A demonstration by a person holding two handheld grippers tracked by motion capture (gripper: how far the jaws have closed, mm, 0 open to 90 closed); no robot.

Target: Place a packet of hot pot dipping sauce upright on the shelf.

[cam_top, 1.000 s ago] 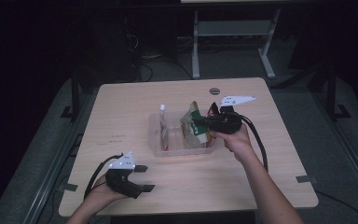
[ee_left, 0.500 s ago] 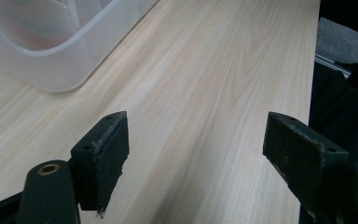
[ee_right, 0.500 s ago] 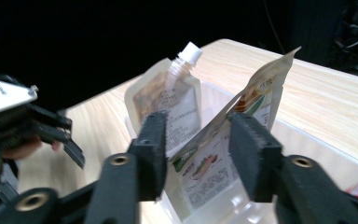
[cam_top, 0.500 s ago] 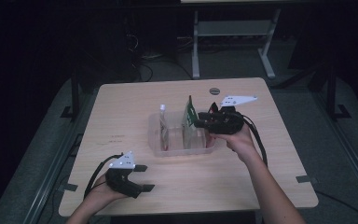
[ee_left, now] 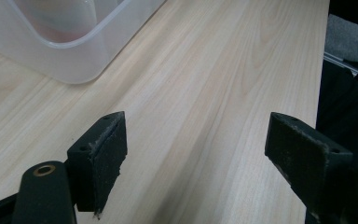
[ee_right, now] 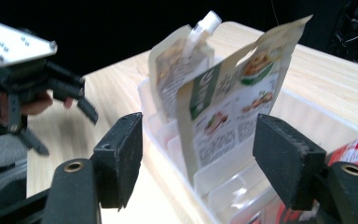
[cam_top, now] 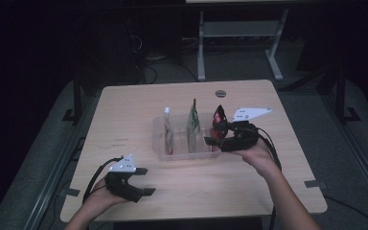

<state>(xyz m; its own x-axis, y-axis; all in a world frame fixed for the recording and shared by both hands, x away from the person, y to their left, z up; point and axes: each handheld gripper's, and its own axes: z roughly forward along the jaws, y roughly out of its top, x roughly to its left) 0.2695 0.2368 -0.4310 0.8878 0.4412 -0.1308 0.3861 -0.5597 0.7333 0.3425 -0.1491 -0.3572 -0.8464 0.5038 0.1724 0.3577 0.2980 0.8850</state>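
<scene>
Green pouch: the green-and-cream pouch (cam_top: 193, 123) I have been handling now stands on its own in the middle slot of the clear bin (cam_top: 159, 143), just left of centre in the high view; a second ago it was tilted and held at my right gripper.
Change: in the right gripper view both black jaws stand wide, one on each side of the pouch (ee_right: 230, 105), touching nothing, so I have let go and it stays up.
Meaning: I judge this pouch placed and my right gripper free for the next item.
Axis: its long axis runs bottom to top, sealed top edge uppermost, base down in the slot, with a slight lean; its thin edge faces the high camera, its printed face looks toward my right gripper.
Neighbours: a spouted pouch (cam_top: 167, 129) stands one slot to the left, cap up; a red pouch (cam_top: 218, 116) stands at the bin's right end, just beside my right gripper.
Right gripper: my right gripper (cam_top: 216, 136) hovers at the bin's right rim, centre right of the high view, fingers released.
Left gripper: my left gripper (cam_top: 145, 181) rests low at lower left, well apart from the bin, jaws spread over bare wood, holding nothing.
Table: the light wooden table (cam_top: 124, 110) carries the bin at its centre.
</scene>
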